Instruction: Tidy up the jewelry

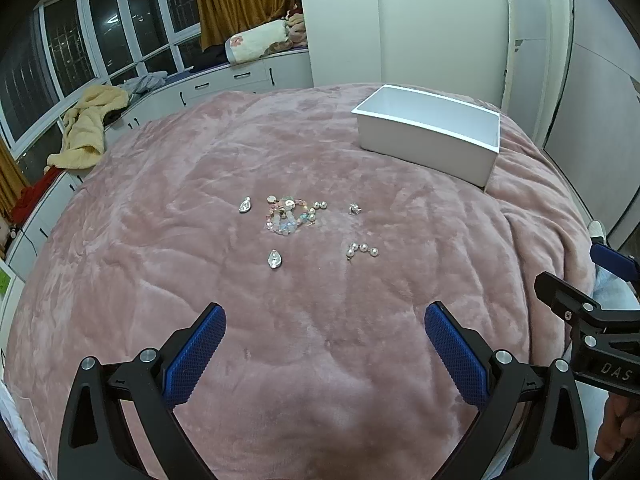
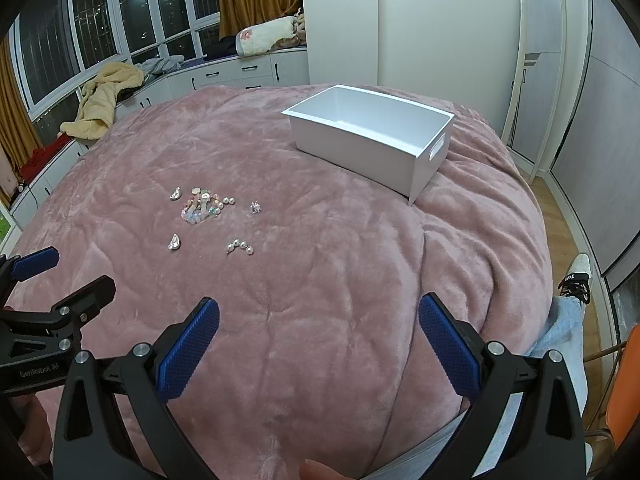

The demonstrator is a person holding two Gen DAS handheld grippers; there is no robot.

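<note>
1. The left gripper (image 1: 325, 334) is seen at the bottom of the left wrist view, tilted down toward the pink blanket (image 1: 200, 280). Its blue-padded fingers (image 1: 196, 354) are spread wide, and nothing is held between them.
2. The right gripper (image 2: 319, 328) is shown at the bottom of the right wrist view, angled downward in the same way. Its fingers (image 2: 450, 350) are likewise spread wide over bare blanket, with nothing between them.
3. Each gripper is caught in the other's view: the right one at the lower right edge of the left wrist view, the left one at the lower left edge of the right wrist view. The two are held side by side, apart from each other.
4. The jewelry is scattered on the blanket, well ahead of both grippers. In the left wrist view it lies at centre frame: a beaded bracelet (image 1: 290, 216), a silver pendant (image 1: 245, 205) to its left, a second silver pendant (image 1: 274, 259) below it, a small crystal stud (image 1: 354, 209) to its right, and a pearl piece (image 1: 362, 250) at lower right of the cluster.
5. A white box (image 2: 360, 148), open at the top, is set on the blanket in the upper middle of the right wrist view, beyond the jewelry and to its right. Nothing can be made out inside it.
</note>
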